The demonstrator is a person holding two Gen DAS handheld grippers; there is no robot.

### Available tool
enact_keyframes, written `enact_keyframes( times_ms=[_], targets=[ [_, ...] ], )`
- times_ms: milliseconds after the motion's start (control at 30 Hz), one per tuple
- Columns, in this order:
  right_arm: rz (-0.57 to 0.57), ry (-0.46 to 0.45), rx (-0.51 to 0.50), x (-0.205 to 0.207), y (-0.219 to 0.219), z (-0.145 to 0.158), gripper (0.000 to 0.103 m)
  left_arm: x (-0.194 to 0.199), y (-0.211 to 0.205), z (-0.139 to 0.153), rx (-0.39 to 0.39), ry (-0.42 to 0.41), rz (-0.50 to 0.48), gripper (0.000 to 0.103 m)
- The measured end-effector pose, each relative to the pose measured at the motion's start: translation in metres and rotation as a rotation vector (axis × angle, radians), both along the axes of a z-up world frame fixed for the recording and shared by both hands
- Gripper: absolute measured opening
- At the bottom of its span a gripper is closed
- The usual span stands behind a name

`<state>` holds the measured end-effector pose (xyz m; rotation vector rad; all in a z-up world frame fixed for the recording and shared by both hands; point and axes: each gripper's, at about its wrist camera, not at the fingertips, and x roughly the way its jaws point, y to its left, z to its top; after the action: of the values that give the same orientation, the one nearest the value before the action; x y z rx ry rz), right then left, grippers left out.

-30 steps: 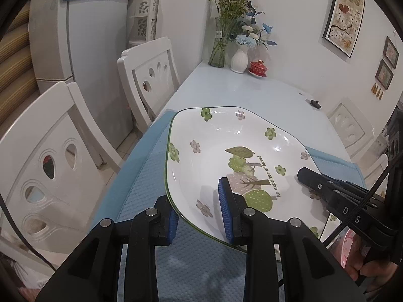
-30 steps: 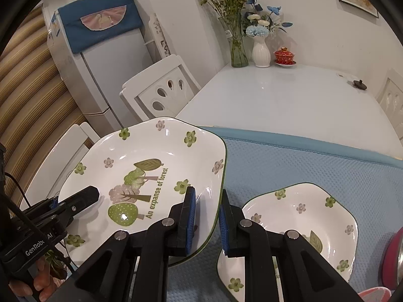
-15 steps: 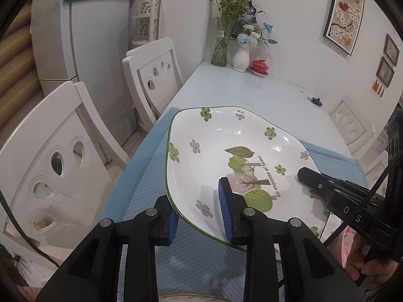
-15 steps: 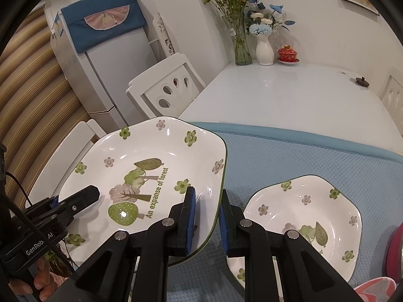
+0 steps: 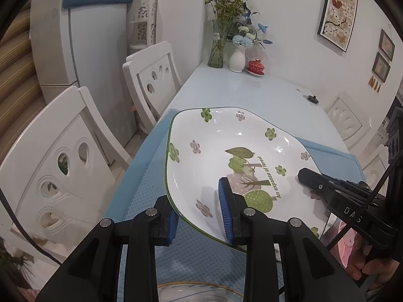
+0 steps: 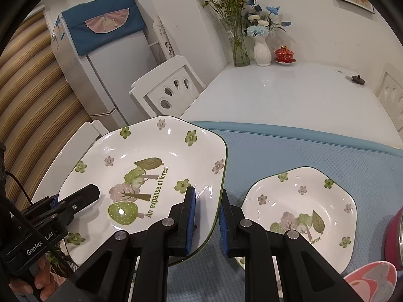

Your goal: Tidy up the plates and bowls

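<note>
Both claws pinch the large plate [image 6: 151, 176] by opposite rims: left claw [image 5: 199, 216], right claw [image 6: 205, 219]. Keep it level, lowering onto the small plate [image 6: 302, 214] at lower right.

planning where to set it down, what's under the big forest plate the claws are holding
Under the big forest plate the blue mat shows around its rim, and the smaller matching plate lies beside it, not beneath. The spot directly below is covered by the plate itself.

Two floral plates [image 6: 156, 166] [image 6: 302, 209] (matching prints), two vases [image 6: 238, 42] [image 6: 262, 50], two hand-held grippers [image 5: 199, 214] [image 6: 205, 216], one fridge [image 6: 105, 58].
</note>
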<state>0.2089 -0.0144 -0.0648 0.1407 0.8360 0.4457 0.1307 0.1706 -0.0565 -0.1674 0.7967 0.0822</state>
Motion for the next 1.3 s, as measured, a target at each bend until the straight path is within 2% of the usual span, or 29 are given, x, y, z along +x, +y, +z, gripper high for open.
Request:
enact_keyframes(
  times_ms=[667, 1300],
  targets=[
    [0.005, -0.029, 0.025, -0.054, 0.008, 0.015, 0.016, -0.045, 0.003, 0.009, 0.002, -0.036, 0.036, 0.026],
    [0.029, -0.029, 0.019, -0.083, 0.005, 0.018, 0.016, -0.074, -0.001, 0.011, 0.012, -0.037, 0.039, 0.026]
  ],
)
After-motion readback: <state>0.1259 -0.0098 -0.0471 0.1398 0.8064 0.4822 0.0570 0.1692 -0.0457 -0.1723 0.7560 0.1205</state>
